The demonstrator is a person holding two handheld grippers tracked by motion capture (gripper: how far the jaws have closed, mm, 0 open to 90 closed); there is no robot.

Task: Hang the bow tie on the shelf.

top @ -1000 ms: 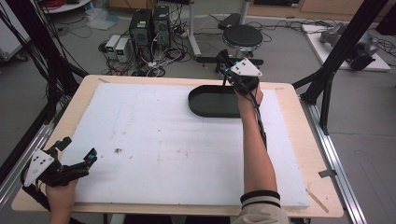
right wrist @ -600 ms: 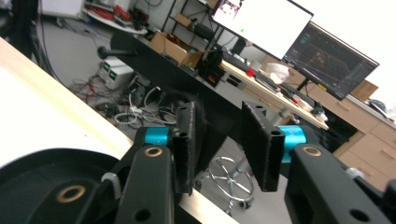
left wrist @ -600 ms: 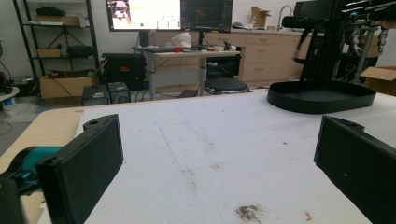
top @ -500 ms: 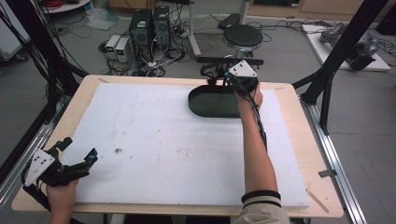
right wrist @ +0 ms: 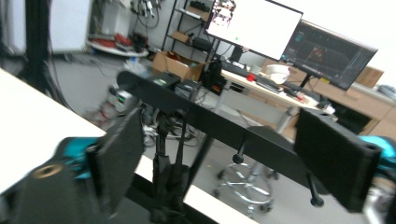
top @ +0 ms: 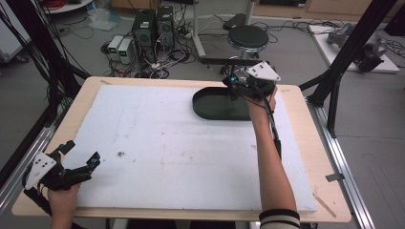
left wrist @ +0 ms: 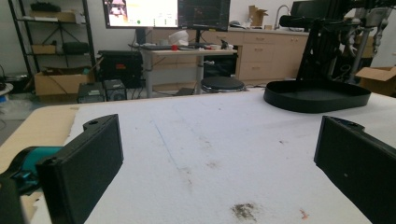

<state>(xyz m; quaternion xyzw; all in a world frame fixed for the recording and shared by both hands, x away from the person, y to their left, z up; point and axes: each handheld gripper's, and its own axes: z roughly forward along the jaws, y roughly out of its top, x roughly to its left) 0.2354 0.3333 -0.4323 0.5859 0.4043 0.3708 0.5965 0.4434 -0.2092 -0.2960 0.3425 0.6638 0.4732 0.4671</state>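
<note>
The black tray, a shallow oval dish with a raised rim, lay at the far right of the white foam sheet, near the table's far edge; in the left gripper view it appeared low and dark against the pale sheet. The sheet, marked with small brown stains, covered most of the wooden table. Beyond the table stood computer cases, tangled cables and a round black stool; monitors and cabinets lined the far wall.

The right gripper hung above the tray's far right rim, its jaws having just been opening. They stood wide apart in the right gripper view, with nothing between the pads and a black bar visible behind them.

The left gripper rested at the table's near left corner, its jaws spread wide and empty over the sheet.
</note>
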